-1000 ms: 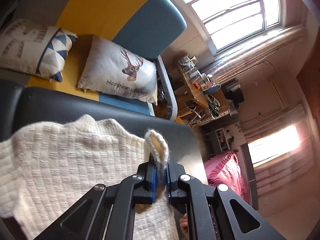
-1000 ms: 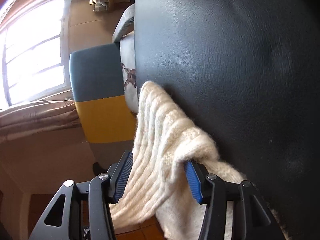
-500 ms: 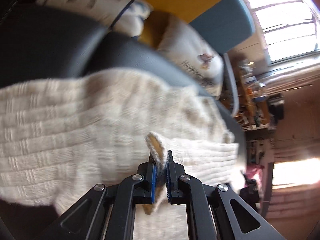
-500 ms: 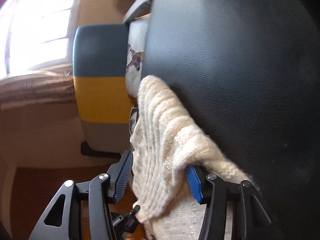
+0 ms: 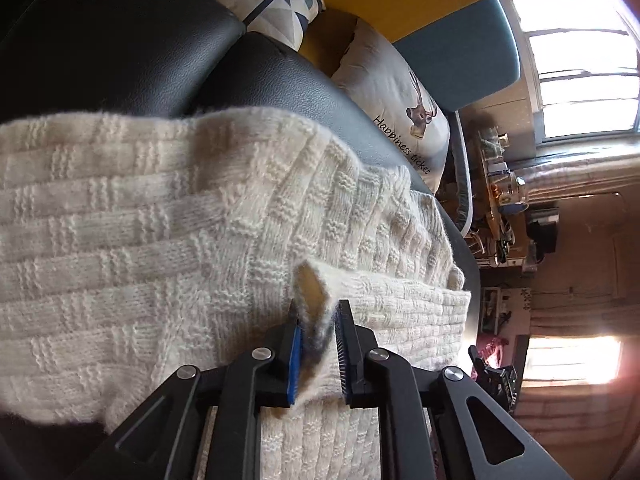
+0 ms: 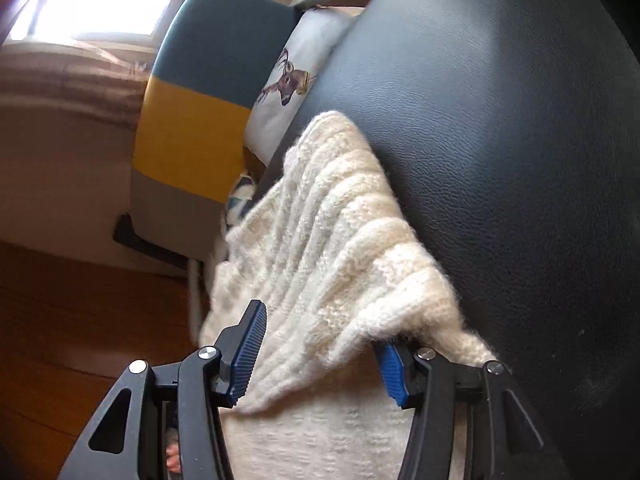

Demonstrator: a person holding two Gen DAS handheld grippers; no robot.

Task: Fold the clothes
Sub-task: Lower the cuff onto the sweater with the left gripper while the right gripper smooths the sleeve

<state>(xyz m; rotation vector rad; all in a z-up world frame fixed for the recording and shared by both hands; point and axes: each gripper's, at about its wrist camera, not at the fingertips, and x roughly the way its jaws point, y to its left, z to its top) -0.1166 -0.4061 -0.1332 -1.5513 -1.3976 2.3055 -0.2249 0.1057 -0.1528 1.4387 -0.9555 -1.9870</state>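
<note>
A cream knitted sweater [image 5: 160, 240] lies spread over a black leather seat [image 5: 120, 60]. My left gripper [image 5: 318, 308] sits low over it, and its jaws are opening. A small upright fold of the hem stands between them, leaning on the left pad with a slim gap at the right one. In the right wrist view a thick bunched fold of the sweater [image 6: 332, 220] runs between the wide jaws of my right gripper [image 6: 320, 328], which are closing. The fabric drapes over the right finger, and most of the left pad [image 6: 248, 352] shows bare.
Behind the black seat [image 6: 500, 160] stands a yellow and teal sofa [image 5: 460, 60] with a deer pillow [image 5: 400, 96] and a triangle-pattern pillow [image 5: 280, 4]. A cluttered desk [image 5: 496, 200] is to the right under a bright window [image 5: 580, 60]. Wooden floor [image 6: 80, 320] lies beside the seat.
My left gripper came down and laid the sweater flat on the seat, then its jaws parted slightly. The right gripper rolled, and its jaws narrowed a little around the fold.
</note>
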